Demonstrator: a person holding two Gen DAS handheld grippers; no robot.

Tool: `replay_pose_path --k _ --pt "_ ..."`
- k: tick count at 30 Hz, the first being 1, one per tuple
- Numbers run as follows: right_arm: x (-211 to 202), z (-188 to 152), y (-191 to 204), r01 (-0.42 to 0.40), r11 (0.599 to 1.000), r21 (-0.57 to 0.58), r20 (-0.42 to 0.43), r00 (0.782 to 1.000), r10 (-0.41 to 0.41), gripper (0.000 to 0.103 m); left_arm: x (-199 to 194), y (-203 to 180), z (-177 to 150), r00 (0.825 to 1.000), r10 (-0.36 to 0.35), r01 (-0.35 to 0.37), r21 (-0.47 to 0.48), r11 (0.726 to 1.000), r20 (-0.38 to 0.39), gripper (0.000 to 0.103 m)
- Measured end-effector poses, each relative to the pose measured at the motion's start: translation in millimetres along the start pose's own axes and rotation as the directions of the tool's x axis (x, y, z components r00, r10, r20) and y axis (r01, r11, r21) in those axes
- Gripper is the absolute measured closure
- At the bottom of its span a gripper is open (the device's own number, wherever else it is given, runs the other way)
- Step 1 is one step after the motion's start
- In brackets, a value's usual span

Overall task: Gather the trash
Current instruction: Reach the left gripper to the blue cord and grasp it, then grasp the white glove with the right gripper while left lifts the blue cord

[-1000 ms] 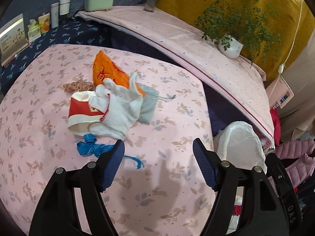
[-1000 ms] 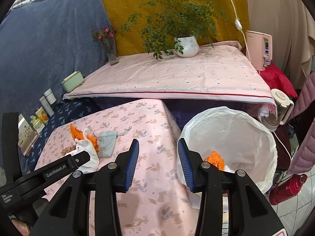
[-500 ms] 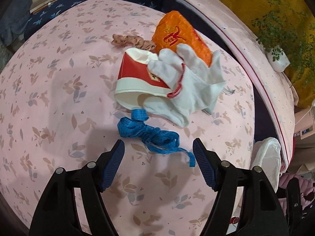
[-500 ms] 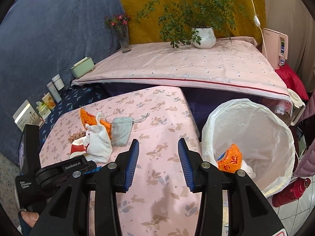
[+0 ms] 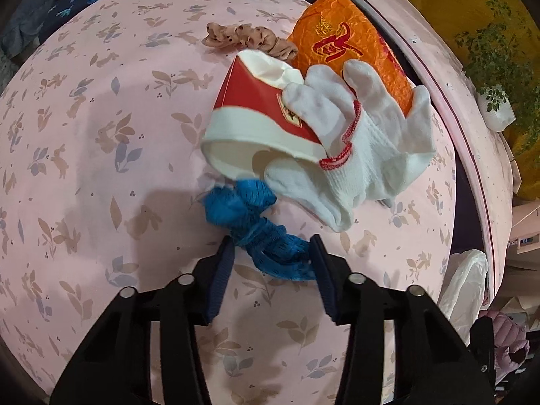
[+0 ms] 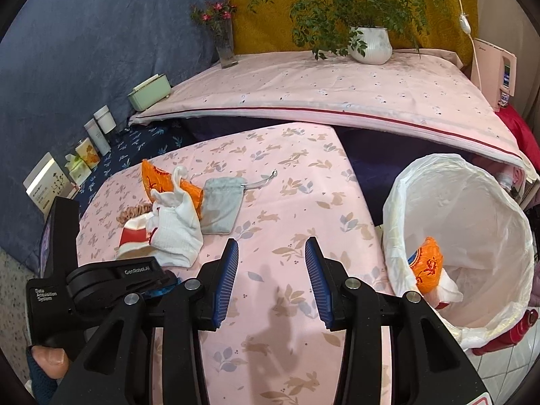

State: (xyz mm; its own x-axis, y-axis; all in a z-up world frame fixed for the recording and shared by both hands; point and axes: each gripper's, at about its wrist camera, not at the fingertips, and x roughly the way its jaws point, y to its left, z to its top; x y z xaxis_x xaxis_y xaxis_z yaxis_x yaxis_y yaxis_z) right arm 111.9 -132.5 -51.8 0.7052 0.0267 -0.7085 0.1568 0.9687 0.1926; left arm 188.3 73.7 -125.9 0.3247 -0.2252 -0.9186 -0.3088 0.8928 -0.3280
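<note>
Left tongs (image 5: 271,253), lowered, closing around blue mesh (image 5: 256,226).

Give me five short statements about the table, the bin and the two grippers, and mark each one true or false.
1. The blue mesh scrap lies between the left gripper's closing jaws. True.
2. The paper cup stands upright. False: it lies on its side, with a white glove draped over it.
3. The right gripper holds the grey pouch. False: nothing is between its jaws, and the pouch lies on the cloth further off.
4. An orange wrapper is already in the white-lined bin. True.
5. The hair scrunchie is in the bin. False: it lies on the table behind the cup.
</note>
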Motion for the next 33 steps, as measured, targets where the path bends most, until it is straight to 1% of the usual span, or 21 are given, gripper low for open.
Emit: replay_pose_path --k 2,8,15,23,25,30,33 --pt "3 -1 3 -0.008 1.0 0.001 -0.008 1.0 0.008 0.062 0 2 1 1.0 -0.012 0.012 0.007 1.0 0.0 0.07" --pt "9 -3 15 -0.028 0.999 -0.015 -0.028 0.999 0.028 0.062 -10 13 -1 0.999 -0.037 0.037 0.028 0.999 0.007 0.081" --pt "19 -3 36 -0.073 0.997 -0.037 -0.053 0.996 0.071 0.062 -35 24 1 0.998 -0.028 0.025 0.061 0.998 0.053 0.082" --pt "43 6 63 -0.133 0.99 -0.055 -0.089 0.988 0.127 0.065 -65 45 12 0.992 -0.02 0.004 0.123 0.992 0.127 0.082" --pt "51 9 69 -0.14 0.988 -0.061 -0.097 0.986 0.133 0.066 -69 49 16 0.991 -0.032 0.015 0.132 0.991 0.13 0.082" --pt "69 17 85 -0.14 0.987 -0.073 -0.105 0.986 0.132 0.066 -80 55 27 0.984 -0.033 0.006 0.155 0.988 0.174 0.082" --pt "79 22 88 -0.135 0.988 -0.075 -0.112 0.986 0.126 0.066 -85 59 34 0.981 -0.05 0.02 0.158 0.987 0.187 0.082"
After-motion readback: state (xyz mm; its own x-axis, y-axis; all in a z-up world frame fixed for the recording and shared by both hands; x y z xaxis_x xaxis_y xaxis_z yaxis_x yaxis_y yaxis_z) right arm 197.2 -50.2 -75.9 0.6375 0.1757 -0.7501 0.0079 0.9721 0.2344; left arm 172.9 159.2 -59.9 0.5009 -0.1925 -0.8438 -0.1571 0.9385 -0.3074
